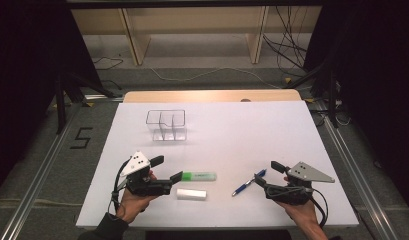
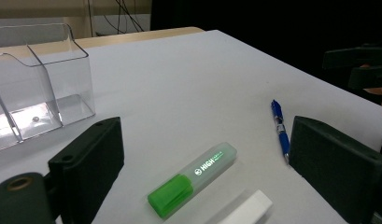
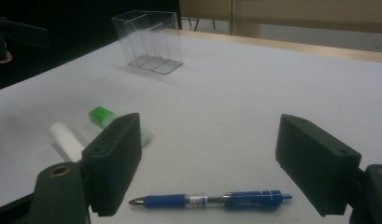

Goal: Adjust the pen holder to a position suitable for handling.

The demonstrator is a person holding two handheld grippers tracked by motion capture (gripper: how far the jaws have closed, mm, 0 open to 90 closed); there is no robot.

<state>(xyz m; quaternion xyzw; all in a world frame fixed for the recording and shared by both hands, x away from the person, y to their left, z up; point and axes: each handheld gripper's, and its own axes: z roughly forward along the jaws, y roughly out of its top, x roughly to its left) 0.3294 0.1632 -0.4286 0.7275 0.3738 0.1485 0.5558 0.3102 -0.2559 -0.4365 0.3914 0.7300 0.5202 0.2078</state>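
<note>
Your left gripper [image 1: 169, 168] lay low over the white table [image 1: 242, 135] at about 7 o'clock from the table's centre, its jaws wide apart and gripping nothing. In the left gripper view the green highlighter [image 2: 193, 179] lay flat on the table between those jaws, touching neither, its green cap toward the camera. In the high view the highlighter [image 1: 198, 176] sat just at 3 o'clock of the lower jaw tip, lengthwise left to right. The white eraser [image 1: 191, 194] lay just beside it at 6 o'clock, parallel and apart from it.

Your right gripper [image 1: 267, 172] rested at about 5 o'clock from the table's centre, jaws likewise spread wide and holding nothing. In the right gripper view the blue pen [image 3: 211, 200] lay crosswise on the table between the two jaws, clear of both, its tip toward the left jaw. In the high view the pen [image 1: 248, 182] lay slanted, its upper end near the gripper's jaw tips at 9 o'clock of your right hand [image 1: 302, 212].

The clear plastic organiser [image 1: 166, 125] stood upright at about 11 o'clock from the table's centre, well apart from both grippers, its compartments divided by clear walls. Your left hand [image 1: 134, 202] grasped the left gripper from below
</note>
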